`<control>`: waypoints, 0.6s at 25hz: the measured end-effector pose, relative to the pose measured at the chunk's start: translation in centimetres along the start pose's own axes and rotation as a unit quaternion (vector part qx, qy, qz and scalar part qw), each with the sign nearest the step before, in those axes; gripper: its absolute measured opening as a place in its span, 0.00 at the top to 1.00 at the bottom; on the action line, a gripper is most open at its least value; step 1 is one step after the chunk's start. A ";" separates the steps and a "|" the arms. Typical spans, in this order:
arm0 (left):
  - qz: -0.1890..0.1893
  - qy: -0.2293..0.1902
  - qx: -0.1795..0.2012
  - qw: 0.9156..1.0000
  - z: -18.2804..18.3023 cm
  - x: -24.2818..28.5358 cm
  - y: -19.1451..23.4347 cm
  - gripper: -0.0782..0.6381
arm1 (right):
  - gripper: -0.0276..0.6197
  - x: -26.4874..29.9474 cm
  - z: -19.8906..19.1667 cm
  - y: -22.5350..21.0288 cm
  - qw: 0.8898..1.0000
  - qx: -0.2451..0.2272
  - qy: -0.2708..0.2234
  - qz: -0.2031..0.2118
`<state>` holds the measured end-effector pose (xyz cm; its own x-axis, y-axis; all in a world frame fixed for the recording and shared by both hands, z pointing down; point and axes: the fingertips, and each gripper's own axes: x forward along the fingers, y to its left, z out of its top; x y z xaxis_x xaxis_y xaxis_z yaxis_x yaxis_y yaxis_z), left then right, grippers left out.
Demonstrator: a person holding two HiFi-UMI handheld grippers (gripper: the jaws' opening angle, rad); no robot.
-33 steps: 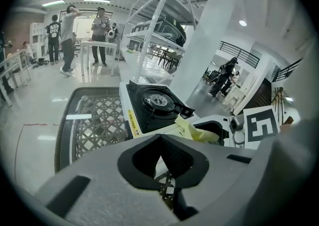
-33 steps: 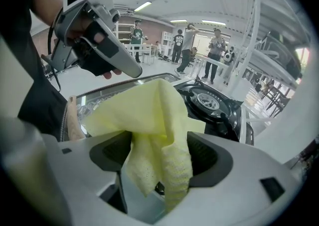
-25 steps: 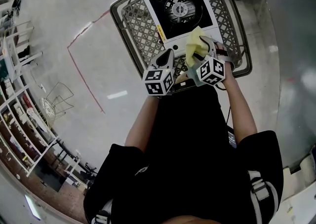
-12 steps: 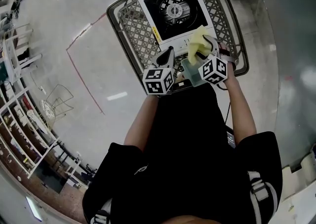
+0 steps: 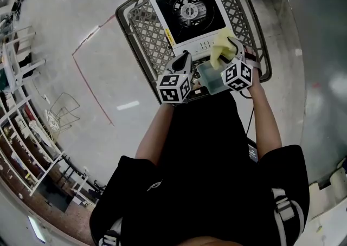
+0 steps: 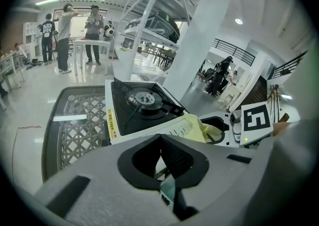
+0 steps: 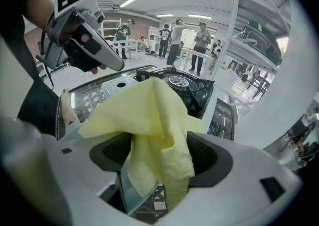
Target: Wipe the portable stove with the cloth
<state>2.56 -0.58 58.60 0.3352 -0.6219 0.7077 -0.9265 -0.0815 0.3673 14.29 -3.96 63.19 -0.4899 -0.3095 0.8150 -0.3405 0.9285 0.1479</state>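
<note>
Yellow cloth, pinched in the right gripper's jaws, had slid toward 4 o'clock along the near edge of the portable stove on the lattice surface; the left gripper's jaws were together, empty.

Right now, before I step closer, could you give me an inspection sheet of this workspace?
Surface: grey lattice-top table.
Job's things: white portable stove with a black top; yellow cloth at its near corner.
Clutter: nothing seen.
Grippers: left gripper shut, empty; right gripper shut on the cloth.
Cables: thin dark cable beside the person's right arm.
Surroundings: glossy floor with a red tape line; shelves; people standing far off.
</note>
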 end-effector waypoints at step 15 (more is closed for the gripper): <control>0.008 -0.007 -0.009 1.000 -0.2 -0.8 0.6 0.87 | 0.53 -0.8 -0.5 -0.7 1.000 0.023 0.010 -0.004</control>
<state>1.76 0.05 58.39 0.3174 -0.6337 0.7055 -0.9287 -0.0575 0.3662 15.33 -4.20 62.69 -0.4709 -0.3121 0.8251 -0.3813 0.9154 0.1286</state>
